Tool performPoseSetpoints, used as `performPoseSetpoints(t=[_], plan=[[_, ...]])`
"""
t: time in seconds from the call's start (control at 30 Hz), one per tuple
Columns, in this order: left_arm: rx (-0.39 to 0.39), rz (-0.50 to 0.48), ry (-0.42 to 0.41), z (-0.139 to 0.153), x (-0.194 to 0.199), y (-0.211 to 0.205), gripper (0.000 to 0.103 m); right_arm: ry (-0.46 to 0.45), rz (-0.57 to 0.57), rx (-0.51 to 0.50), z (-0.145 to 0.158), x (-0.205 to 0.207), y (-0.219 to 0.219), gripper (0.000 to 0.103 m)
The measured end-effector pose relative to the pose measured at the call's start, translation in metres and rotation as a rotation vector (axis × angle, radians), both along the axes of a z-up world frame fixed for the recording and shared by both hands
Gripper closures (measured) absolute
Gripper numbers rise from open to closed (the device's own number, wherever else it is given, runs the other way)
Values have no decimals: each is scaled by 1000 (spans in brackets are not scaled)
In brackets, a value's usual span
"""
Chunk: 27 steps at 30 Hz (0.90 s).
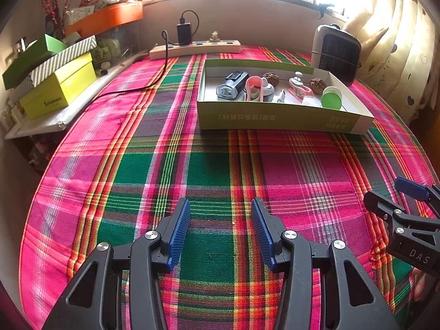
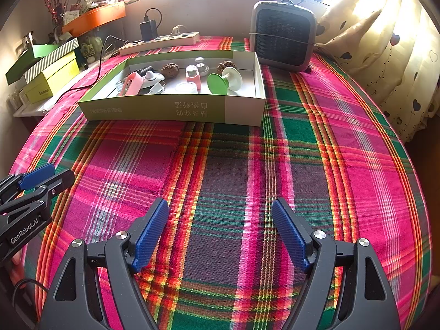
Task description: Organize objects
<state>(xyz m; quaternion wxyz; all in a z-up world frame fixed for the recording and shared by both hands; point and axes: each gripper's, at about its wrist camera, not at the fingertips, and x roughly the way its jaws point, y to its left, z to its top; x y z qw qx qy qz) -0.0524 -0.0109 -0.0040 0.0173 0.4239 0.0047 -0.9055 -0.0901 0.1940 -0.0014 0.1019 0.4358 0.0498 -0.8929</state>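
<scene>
A shallow green and white cardboard box (image 1: 275, 118) (image 2: 154, 108) stands on the plaid tablecloth at the far side. Inside lie a black bike light (image 1: 232, 85), a pink clip (image 1: 254, 88) (image 2: 132, 84), a pink and white gadget (image 1: 298, 85) (image 2: 192, 75), two walnuts (image 1: 271, 79) (image 2: 170, 69), a green spool (image 1: 331, 99) (image 2: 218, 83) and small white pieces. My left gripper (image 1: 220, 206) is open and empty, low over the cloth near the front. My right gripper (image 2: 220, 206) is open and empty too; it shows at the right edge of the left wrist view (image 1: 396, 192).
A white power strip (image 1: 195, 48) (image 2: 159, 42) with a black charger and cable lies behind the box. A small heater (image 1: 337, 52) (image 2: 283, 35) stands at the back right. Stacked green and yellow boxes (image 1: 52, 79) (image 2: 46, 66) sit on a shelf at left. Curtains hang at right.
</scene>
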Motion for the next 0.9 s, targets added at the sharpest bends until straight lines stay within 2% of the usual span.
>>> performPoseSetpoints(t=[0.9], plan=[[0, 0, 0, 0, 0, 0, 58, -2, -3, 0, -1, -1, 1, 23]])
